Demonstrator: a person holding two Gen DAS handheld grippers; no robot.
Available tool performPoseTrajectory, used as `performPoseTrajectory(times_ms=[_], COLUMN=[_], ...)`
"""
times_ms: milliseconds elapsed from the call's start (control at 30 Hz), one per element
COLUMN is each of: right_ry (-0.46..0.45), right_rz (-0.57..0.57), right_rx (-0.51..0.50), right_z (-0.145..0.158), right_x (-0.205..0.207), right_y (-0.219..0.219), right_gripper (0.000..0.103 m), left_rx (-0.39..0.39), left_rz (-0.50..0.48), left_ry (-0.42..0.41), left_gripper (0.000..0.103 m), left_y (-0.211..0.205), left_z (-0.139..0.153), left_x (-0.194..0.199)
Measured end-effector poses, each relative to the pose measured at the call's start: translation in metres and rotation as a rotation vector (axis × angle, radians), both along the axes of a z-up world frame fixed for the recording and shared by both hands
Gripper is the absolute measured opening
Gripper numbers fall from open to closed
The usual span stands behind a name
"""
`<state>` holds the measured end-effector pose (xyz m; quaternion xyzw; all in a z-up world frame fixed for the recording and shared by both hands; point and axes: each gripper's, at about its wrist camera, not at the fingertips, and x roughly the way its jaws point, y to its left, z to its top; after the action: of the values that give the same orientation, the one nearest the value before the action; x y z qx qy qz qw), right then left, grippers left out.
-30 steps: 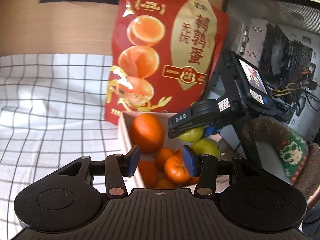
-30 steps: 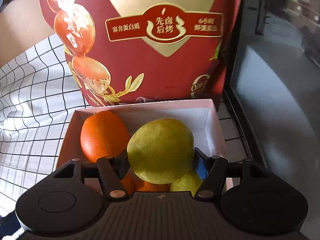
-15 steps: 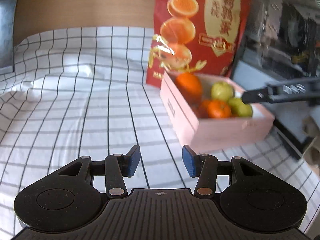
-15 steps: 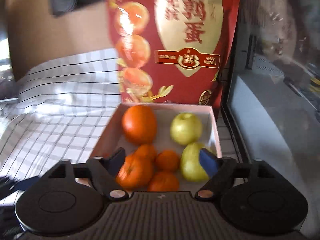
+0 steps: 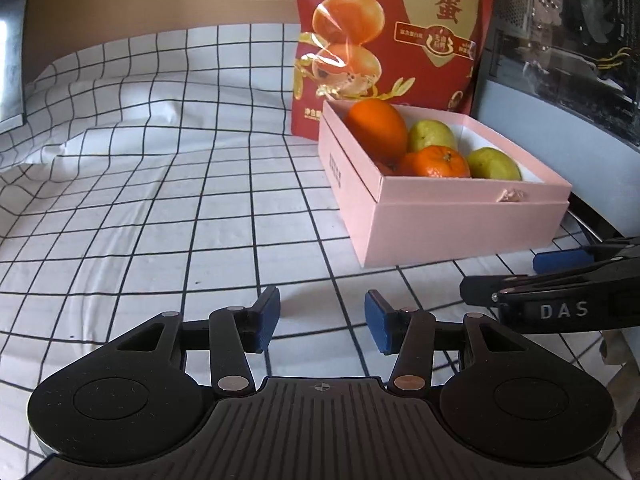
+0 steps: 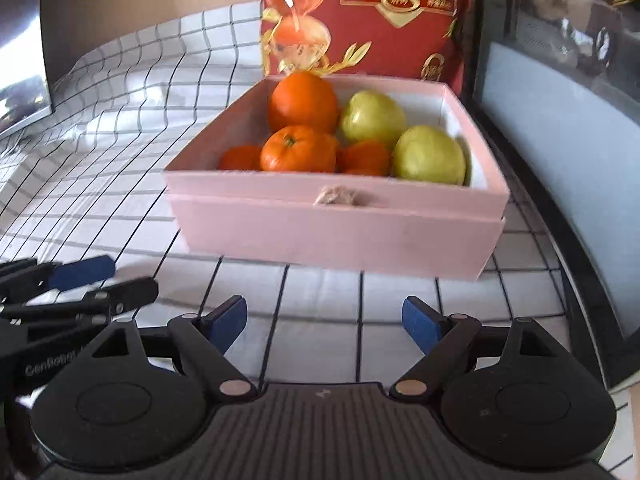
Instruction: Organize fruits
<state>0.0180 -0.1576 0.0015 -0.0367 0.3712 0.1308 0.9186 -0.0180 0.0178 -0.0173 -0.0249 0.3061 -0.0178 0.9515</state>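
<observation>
A pink box (image 5: 460,236) stands on the checked cloth and holds a large orange (image 5: 378,130), several mandarins (image 5: 440,162) and two green fruits (image 5: 494,164). My left gripper (image 5: 322,320) hovers open over bare cloth, in front of the box and to its left, with nothing between its blue pads. In the right wrist view the same box (image 6: 336,232) lies straight ahead with the orange (image 6: 304,100) and the green fruits (image 6: 430,154) inside. My right gripper (image 6: 324,320) is open and empty, short of the box's front wall. Each gripper shows at the edge of the other's view.
A red snack bag (image 5: 392,40) stands upright right behind the box. A computer case (image 5: 560,60) walls off the right side. The white checked cloth (image 5: 160,200) stretches wide to the left, wrinkled toward the back. A dark screen (image 6: 20,80) sits at the far left.
My right gripper opened and let go of the green fruit, which now lies in the box. Both grippers drew back from over the box to the cloth in front of it.
</observation>
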Motion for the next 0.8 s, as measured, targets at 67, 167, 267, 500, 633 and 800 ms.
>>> performPoseTrajectory(times_ms=[67, 167, 267, 500, 633, 800], right_ry=[-0.007, -0.032, -0.013, -0.081, -0.081, -0.081], right_rz=[-0.011, -0.043, -0.098, -0.132, -0.132, -0.131], right_rx=[-0.001, -0.036, -0.033, -0.022, -0.020, -0.022], right_z=[-0.002, -0.007, -0.009, -0.017, -0.016, -0.016], right_x=[0.005, 0.006, 0.012, 0.001, 0.002, 0.001], right_y=[0.000, -0.001, -0.006, -0.006, -0.007, -0.007], right_gripper=[0.087, 0.099, 0.103, 0.103, 0.103, 0.103], left_rx=[0.013, 0.032, 0.034, 0.051, 0.050, 0.056], left_rz=[0.008, 0.010, 0.008, 0.012, 0.010, 0.009], left_ry=[0.001, 0.005, 0.006, 0.009, 0.008, 0.008], left_gripper=[0.052, 0.053, 0.054, 0.055, 0.056, 0.056], left_y=[-0.004, -0.007, -0.007, -0.010, -0.009, -0.008], left_z=[0.000, 0.000, 0.000, 0.000, -0.001, -0.001], left_x=[0.002, 0.005, 0.007, 0.012, 0.013, 0.013])
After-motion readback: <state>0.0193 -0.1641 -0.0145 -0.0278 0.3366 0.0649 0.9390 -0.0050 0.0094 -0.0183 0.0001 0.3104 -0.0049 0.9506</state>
